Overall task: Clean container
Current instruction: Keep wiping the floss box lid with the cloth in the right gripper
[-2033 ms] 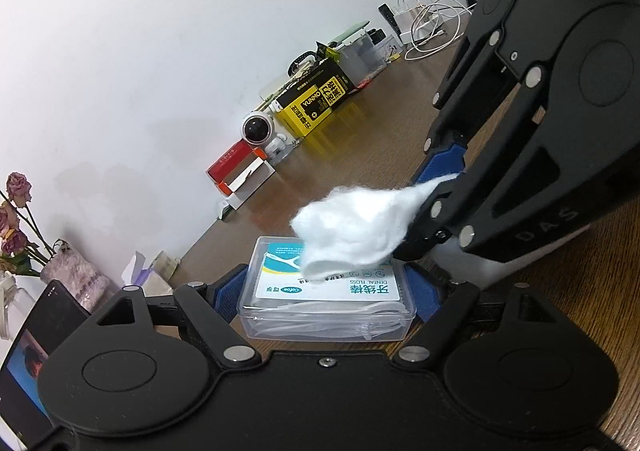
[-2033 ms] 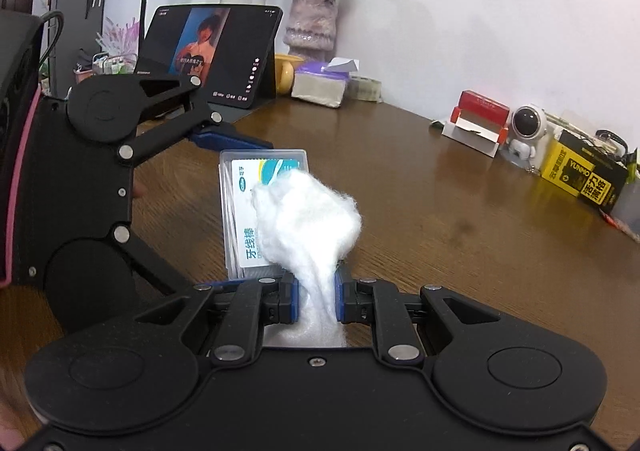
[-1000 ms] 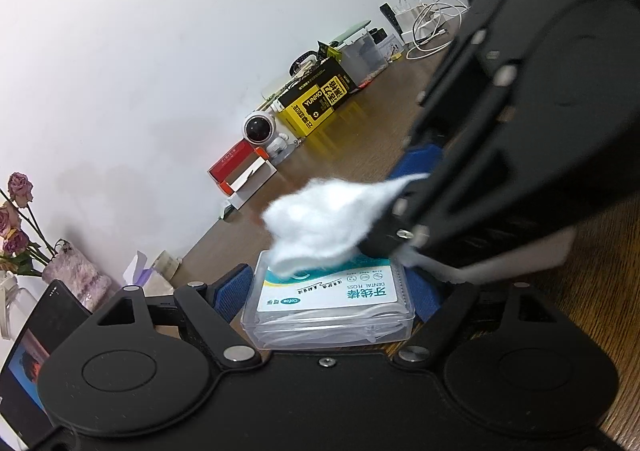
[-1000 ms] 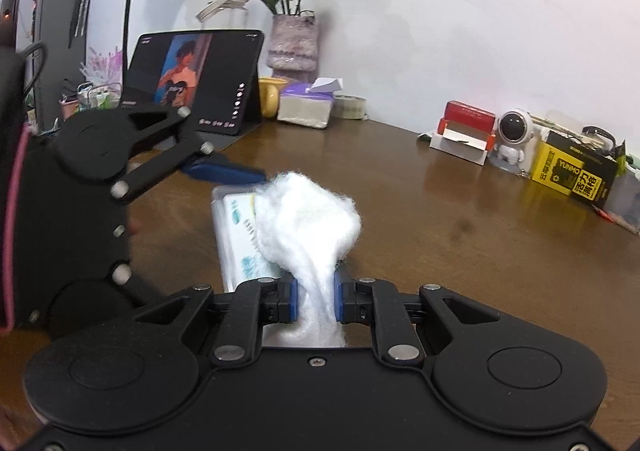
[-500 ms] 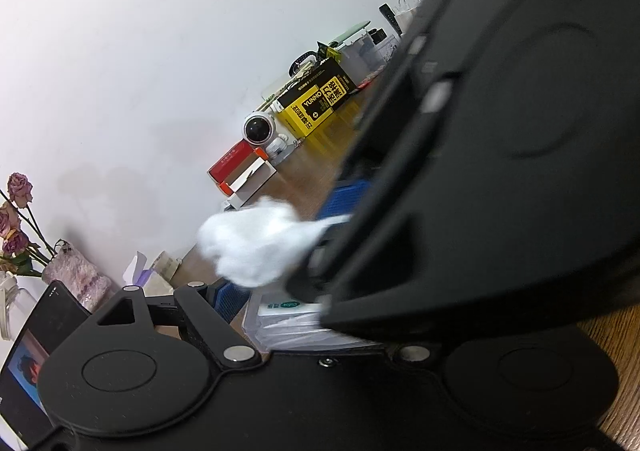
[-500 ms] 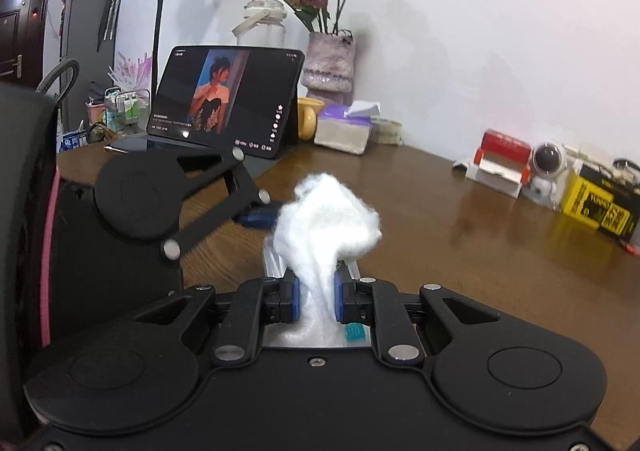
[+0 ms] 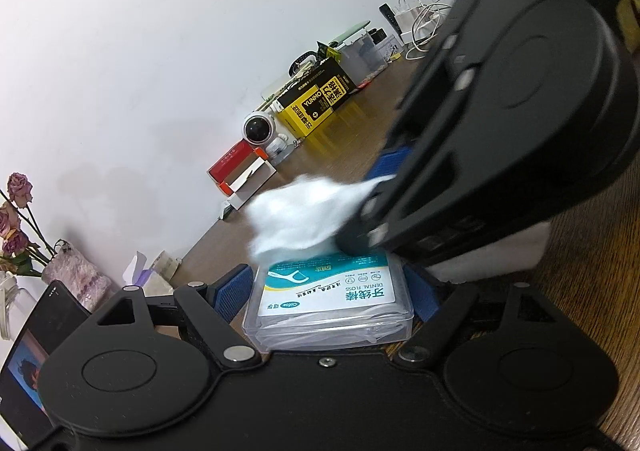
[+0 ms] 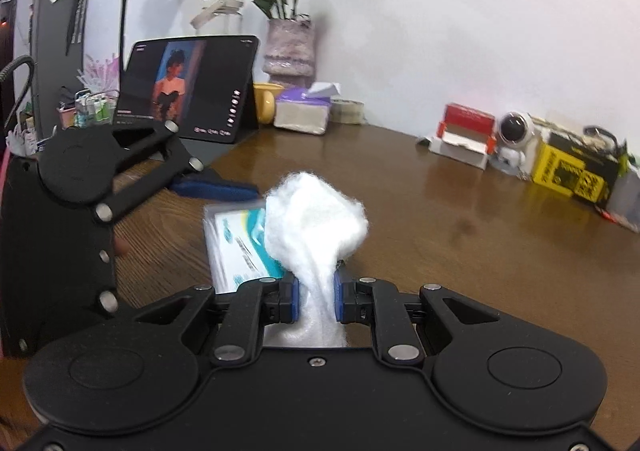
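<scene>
A clear plastic dental floss container (image 7: 330, 301) with a white and teal label sits between the blue pads of my left gripper (image 7: 328, 291), which is shut on it. My right gripper (image 8: 316, 297) is shut on a white cotton wad (image 8: 314, 223). The cotton wad (image 7: 298, 221) rests over the far edge of the container's lid. In the right wrist view the container (image 8: 236, 247) shows to the left of the cotton, with the left gripper's body (image 8: 80, 219) beside it.
Brown wooden table (image 8: 460, 235). Along the wall stand a tablet (image 8: 188, 91), a vase of dried roses (image 8: 290, 47), a tissue pack (image 8: 306, 109), a red and white box (image 8: 460, 135), an astronaut figurine (image 8: 514, 139) and a yellow and black box (image 8: 576, 169).
The right gripper swung the cotton out past the container's far left edge, then drew it back over the lid. The left gripper kept the container held still.
</scene>
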{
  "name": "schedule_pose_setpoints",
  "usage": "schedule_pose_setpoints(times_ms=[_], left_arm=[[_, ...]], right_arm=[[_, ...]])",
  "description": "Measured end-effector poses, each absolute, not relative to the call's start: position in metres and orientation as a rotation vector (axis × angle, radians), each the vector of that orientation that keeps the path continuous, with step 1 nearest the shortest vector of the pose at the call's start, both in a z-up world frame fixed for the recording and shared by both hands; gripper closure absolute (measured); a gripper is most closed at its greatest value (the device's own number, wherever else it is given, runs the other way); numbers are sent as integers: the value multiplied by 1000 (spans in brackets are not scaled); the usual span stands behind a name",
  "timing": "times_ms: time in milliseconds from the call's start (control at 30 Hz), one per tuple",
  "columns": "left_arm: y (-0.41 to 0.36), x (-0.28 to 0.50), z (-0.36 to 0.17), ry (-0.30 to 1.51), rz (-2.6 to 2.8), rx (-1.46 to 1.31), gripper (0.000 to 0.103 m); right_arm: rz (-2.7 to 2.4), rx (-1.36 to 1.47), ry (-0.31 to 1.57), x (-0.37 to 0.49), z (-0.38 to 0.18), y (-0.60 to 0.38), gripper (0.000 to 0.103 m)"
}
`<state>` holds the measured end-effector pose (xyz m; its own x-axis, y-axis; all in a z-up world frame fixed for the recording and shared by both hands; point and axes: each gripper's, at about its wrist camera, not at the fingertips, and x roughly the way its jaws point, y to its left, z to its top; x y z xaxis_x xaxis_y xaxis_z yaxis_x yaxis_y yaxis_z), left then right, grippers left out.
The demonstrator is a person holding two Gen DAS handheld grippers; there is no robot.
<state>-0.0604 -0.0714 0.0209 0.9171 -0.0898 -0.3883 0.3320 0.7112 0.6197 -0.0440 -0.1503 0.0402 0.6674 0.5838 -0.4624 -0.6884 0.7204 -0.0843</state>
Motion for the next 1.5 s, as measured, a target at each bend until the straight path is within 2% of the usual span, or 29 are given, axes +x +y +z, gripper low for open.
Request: schedule_pose_setpoints(times_ms=[267, 700, 1500], left_arm=[[-71, -61, 22, 346, -239, 746, 22], [-74, -59, 20, 339, -247, 750, 23], [-80, -63, 17, 336, -245, 753, 23]], right_arm=[[799, -270, 388, -56, 45, -135, 85], [731, -197, 439, -48, 34, -166, 85], [749, -170, 469, -57, 34, -167, 84]])
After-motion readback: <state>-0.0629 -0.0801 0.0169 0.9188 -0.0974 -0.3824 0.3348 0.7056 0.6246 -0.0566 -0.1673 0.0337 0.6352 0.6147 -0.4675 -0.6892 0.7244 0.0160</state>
